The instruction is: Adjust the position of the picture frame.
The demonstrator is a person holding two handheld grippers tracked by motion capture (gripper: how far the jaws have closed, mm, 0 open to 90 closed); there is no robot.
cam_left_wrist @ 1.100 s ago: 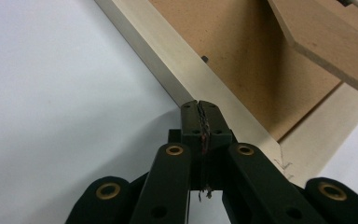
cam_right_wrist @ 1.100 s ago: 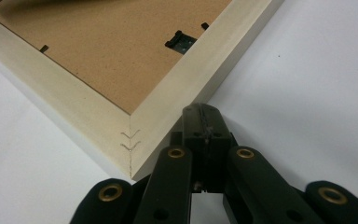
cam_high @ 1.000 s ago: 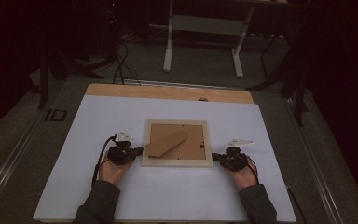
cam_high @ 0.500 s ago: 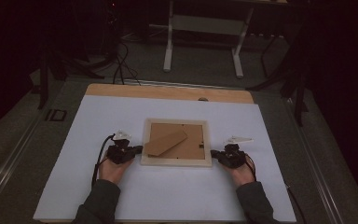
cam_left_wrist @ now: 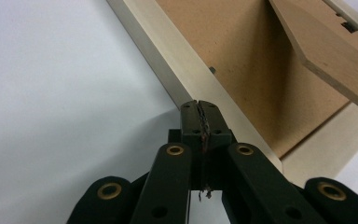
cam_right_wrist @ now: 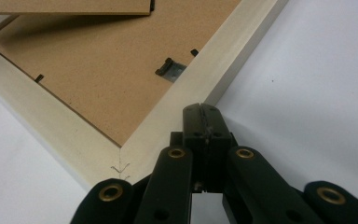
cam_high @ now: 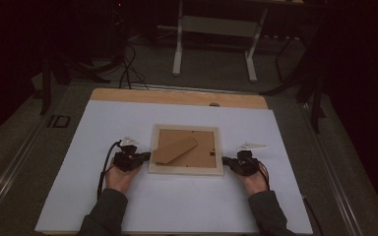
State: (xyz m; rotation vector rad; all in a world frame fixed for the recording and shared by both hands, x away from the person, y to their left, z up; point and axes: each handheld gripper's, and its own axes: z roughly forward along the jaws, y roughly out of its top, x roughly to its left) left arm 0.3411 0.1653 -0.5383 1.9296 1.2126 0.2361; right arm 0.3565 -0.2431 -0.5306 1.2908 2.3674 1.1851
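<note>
A pale wooden picture frame [cam_high: 186, 170] lies face down in the middle of the white table top, its brown backing board up and its stand flap [cam_high: 174, 150] folded out. My left gripper [cam_high: 146, 156] is shut with nothing held, its tips against the frame's left edge [cam_left_wrist: 168, 70]. My right gripper [cam_high: 224, 160] is shut too, its tips at the frame's right edge near the front corner [cam_right_wrist: 168, 126]. In the right gripper view a small metal hanger clip [cam_right_wrist: 170, 68] sits on the backing board.
The white sheet [cam_high: 103, 128] covers the table, with a bare wooden strip [cam_high: 177, 97] at the far edge. Beyond stand a desk's white legs [cam_high: 179, 44] and cables on a dark floor. A small black object [cam_high: 59, 121] lies off the table's left side.
Both hands have crept slightly toward the frame; the frame has not moved.
</note>
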